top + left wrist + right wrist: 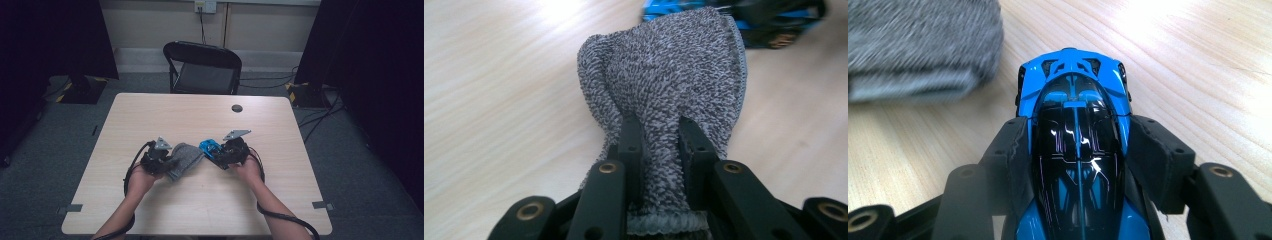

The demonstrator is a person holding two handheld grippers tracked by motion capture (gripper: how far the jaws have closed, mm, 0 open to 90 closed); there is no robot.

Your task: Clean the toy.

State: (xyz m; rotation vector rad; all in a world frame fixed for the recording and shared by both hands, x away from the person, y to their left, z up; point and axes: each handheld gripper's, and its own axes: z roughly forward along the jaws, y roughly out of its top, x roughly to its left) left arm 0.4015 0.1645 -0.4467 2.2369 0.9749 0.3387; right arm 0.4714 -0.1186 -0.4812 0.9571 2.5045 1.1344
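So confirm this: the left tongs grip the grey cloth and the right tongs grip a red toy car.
Not quite: the toy car is blue and black, not red, as the right gripper view shows. The rest holds: the left tongs grip the grey cloth, and the right tongs grip the car.

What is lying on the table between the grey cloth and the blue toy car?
Nothing: in the high view, only a narrow strip of bare table separates the grey cloth from the blue toy car; the right gripper view shows the same bare wood.

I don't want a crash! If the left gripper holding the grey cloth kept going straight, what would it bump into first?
Probably the blue toy car, held in the right gripper. It lies just beyond the grey cloth that the left gripper grips.
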